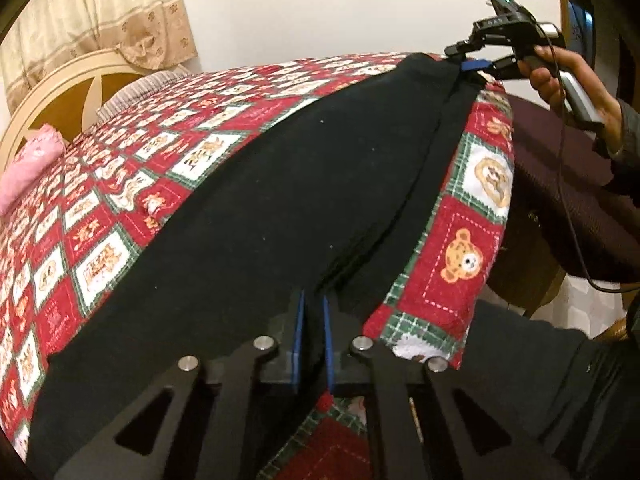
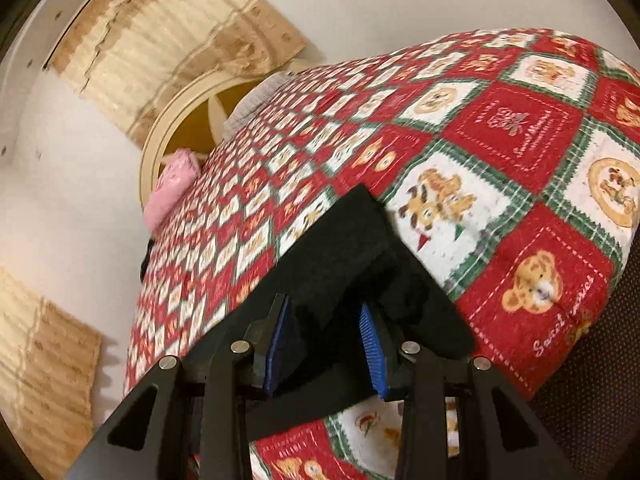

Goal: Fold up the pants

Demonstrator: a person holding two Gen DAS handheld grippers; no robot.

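Two blue-padded jaws of the left hand-held gripper [image 1: 314, 320] pinch the black fabric pants [image 1: 248, 200], spread toward one o'clock over the red teddy-bear patchwork quilt [image 1: 452, 264]. Right view: the right hand-held gripper [image 2: 326, 320] clamps bunched pants at six o'clock.

The long black fabric pants [image 1: 256, 208] lie on the red patchwork bear-print quilt [image 1: 120, 200] along the bed's near edge (a pink pillow [image 1: 32, 160] sits beyond, by the round cream headboard [image 1: 60, 92]).

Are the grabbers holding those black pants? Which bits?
Yes. The left hand-held gripper pinches the black pants at their near edge; the right hand-held gripper holds the other end.
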